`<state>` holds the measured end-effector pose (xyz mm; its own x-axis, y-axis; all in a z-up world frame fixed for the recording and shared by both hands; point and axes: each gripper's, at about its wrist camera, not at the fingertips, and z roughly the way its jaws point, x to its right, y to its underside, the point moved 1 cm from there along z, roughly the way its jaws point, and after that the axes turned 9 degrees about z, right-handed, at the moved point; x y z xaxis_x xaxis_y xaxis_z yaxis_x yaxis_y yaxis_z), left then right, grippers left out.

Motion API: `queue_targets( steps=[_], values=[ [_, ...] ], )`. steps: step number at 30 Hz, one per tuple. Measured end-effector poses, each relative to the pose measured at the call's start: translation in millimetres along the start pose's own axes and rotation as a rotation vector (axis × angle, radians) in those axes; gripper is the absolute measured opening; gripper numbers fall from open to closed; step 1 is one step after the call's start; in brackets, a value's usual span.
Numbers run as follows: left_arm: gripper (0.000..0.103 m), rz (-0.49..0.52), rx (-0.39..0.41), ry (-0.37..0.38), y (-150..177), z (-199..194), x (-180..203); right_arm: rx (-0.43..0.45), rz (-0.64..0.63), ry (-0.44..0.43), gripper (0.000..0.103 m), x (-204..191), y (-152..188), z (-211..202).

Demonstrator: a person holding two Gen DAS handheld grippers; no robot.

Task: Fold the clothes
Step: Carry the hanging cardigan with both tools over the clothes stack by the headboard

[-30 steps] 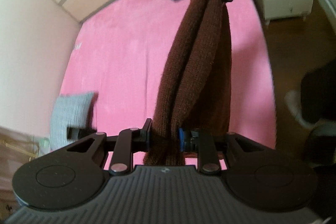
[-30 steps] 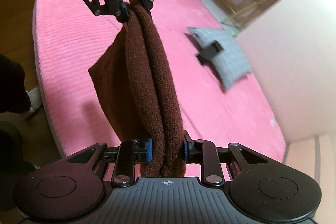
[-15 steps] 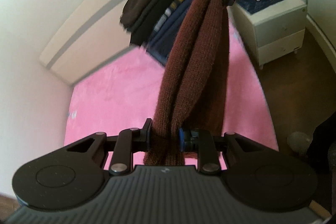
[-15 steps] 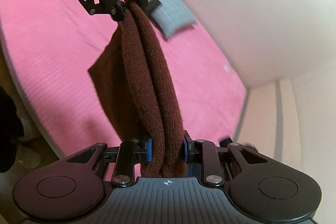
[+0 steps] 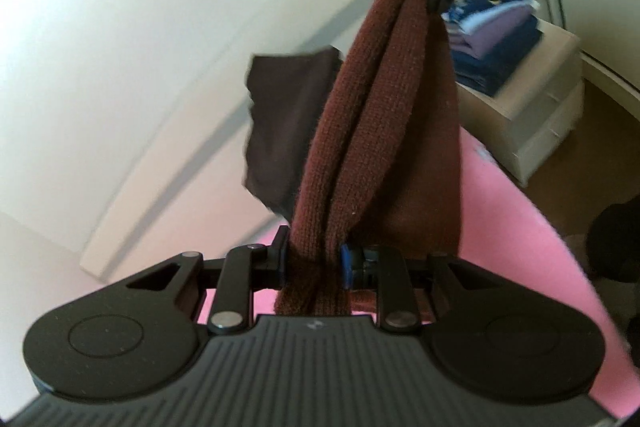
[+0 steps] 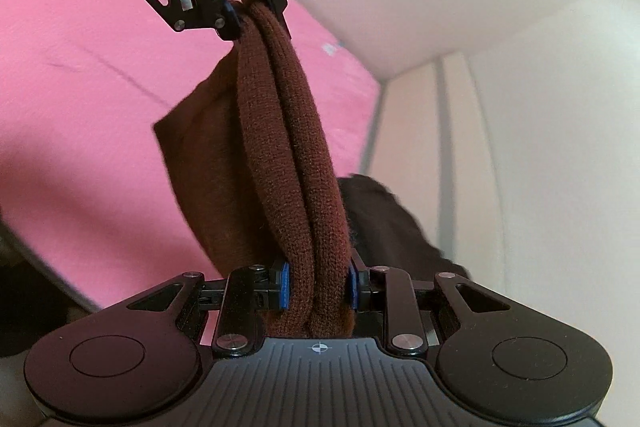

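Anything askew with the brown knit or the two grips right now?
Nothing stands out. The brown knit garment hangs folded between the left gripper and right gripper, both clamped on its bunched top edge, above the pink bed.

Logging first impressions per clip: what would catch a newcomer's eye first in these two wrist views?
The folded rust-brown knitted garment stretched in mid-air between the two grippers: the left gripper is clamped on one end, the right gripper on the other. Beneath it lies the bright pink plush bed cover. Behind, at upper right in the left wrist view, a stack of folded blue and purple clothes sits on a white drawer unit.
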<state>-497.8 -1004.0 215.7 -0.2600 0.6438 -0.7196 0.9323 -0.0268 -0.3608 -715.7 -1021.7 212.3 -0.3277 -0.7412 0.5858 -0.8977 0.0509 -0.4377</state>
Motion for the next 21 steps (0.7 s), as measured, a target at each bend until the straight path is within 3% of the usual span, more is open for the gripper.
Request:
queue_targets(
  steps=[6,10,12,15,17,19,21],
  values=[
    [0.022,-0.003,0.018,-0.097,-51,88,-91,0.058,0.013,0.083,0.025,130,18,50],
    [0.022,-0.007,0.01,-0.231,-91,151,-162,0.13,-0.012,0.214,0.025,227,29,84],
    [0.022,-0.006,0.006,-0.322,-111,183,-193,0.17,-0.034,0.273,0.025,258,35,100],
    [0.022,0.017,-0.009,-0.355,-120,234,-198,0.18,-0.058,0.297,0.025,265,62,142],
    [0.022,0.001,-0.036,-0.27,-112,282,-177,0.139,-0.065,0.247,0.025,254,91,184],
    [0.022,-0.029,-0.087,-0.14,-97,337,-140,0.08,-0.075,0.165,0.025,237,124,230],
    [0.022,0.006,-0.149,-0.034,-85,380,-95,0.022,-0.112,0.082,0.025,214,152,256]
  ],
)
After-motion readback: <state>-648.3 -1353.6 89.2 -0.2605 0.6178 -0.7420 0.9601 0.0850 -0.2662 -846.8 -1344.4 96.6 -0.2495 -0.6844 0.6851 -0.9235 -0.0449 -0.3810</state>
